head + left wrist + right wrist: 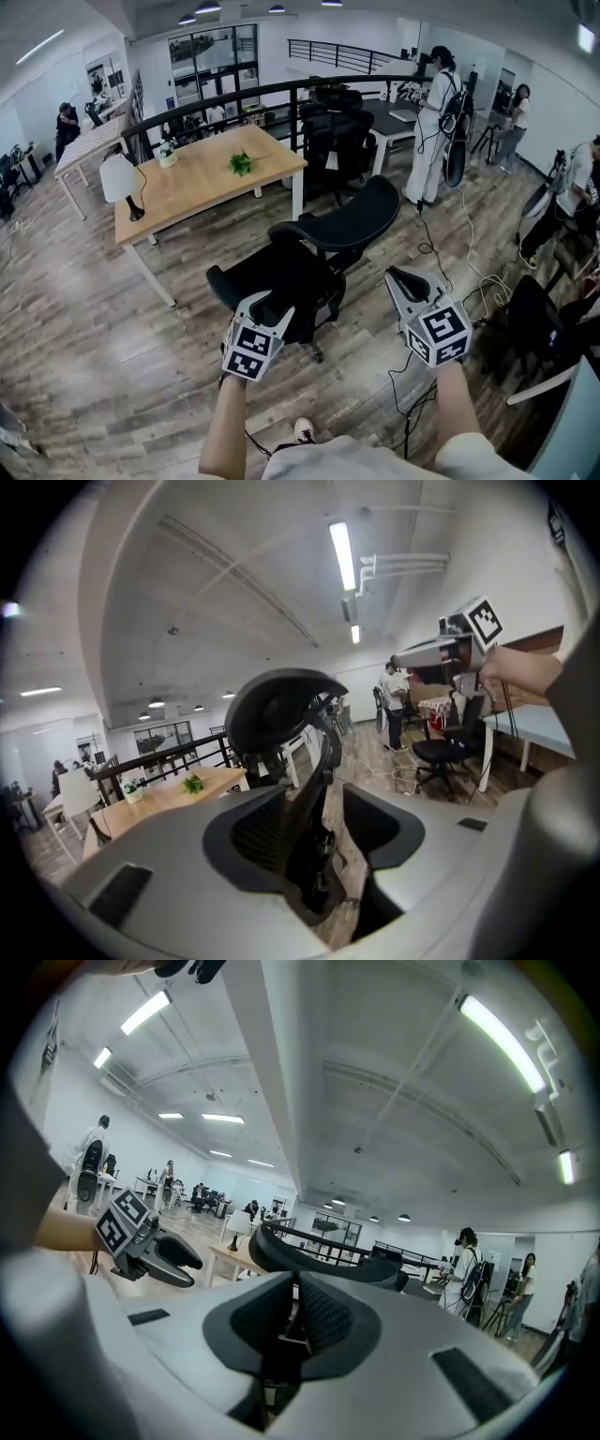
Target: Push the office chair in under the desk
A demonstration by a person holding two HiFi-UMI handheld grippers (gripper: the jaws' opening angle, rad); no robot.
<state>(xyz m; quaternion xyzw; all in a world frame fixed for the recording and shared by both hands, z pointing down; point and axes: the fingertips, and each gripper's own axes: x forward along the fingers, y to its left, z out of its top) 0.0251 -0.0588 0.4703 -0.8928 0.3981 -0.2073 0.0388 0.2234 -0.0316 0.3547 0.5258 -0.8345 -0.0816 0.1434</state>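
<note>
The black office chair (309,258) stands on the wood floor, a little way in front of the wooden desk (187,187) and apart from it. My left gripper (267,302) is at the chair's near side. In the left gripper view its jaws (314,829) stand open, with a thin black edge of the chair (314,789) between them and a gap on its right. My right gripper (405,278) hangs in the air to the right of the chair, shut and with nothing in it. The chair's curved back (328,1265) shows beyond the right gripper (295,1312).
A lamp (119,178) and a small plant (241,163) stand on the desk. More black chairs (336,141) crowd the desk's far end. A person (433,122) stands at the back right. Cables (469,272) trail over the floor on the right, near another chair (532,319).
</note>
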